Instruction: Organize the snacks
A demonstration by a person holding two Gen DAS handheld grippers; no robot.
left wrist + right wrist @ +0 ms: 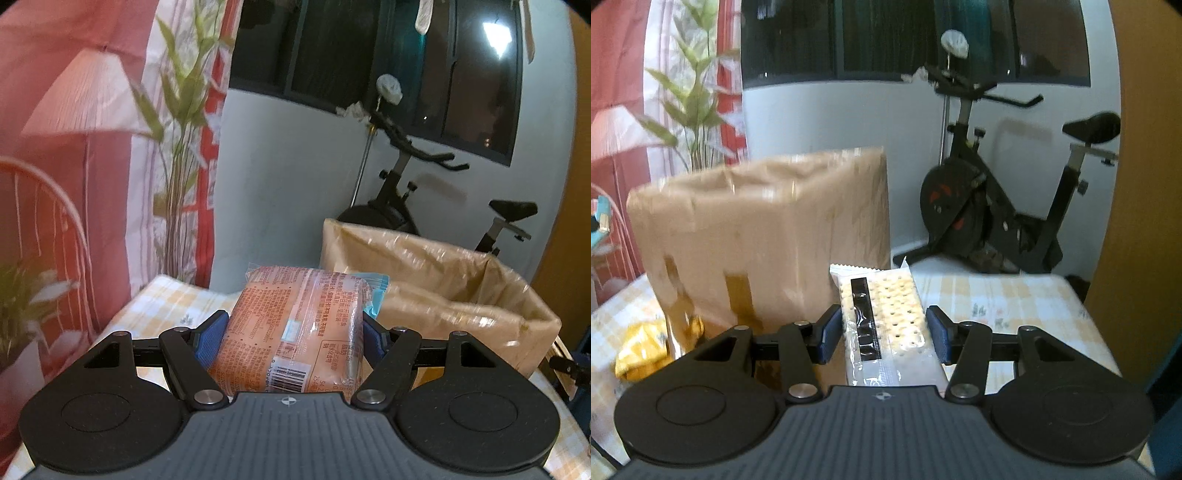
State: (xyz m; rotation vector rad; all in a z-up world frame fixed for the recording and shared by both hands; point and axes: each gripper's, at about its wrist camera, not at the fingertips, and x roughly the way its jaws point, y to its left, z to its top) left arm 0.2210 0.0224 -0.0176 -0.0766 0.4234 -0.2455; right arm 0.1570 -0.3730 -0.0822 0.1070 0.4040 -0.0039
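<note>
Left gripper (pixel 291 334): I see my blue pads pressed against both sides of the orange packet (pixel 291 332), jaws about half apart, clamped.
Right gripper (pixel 884 334): my pads sit tight on a narrower cracker pack (pixel 886 325), gripped.
Pose: both grippers point slightly downward, level side to side.

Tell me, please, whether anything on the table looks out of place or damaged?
One thing: a crumpled yellow wrapper lies loose on the checked tablecloth, touching the foot of the cardboard box rather than inside it. Nothing looks spilled or torn.
</note>
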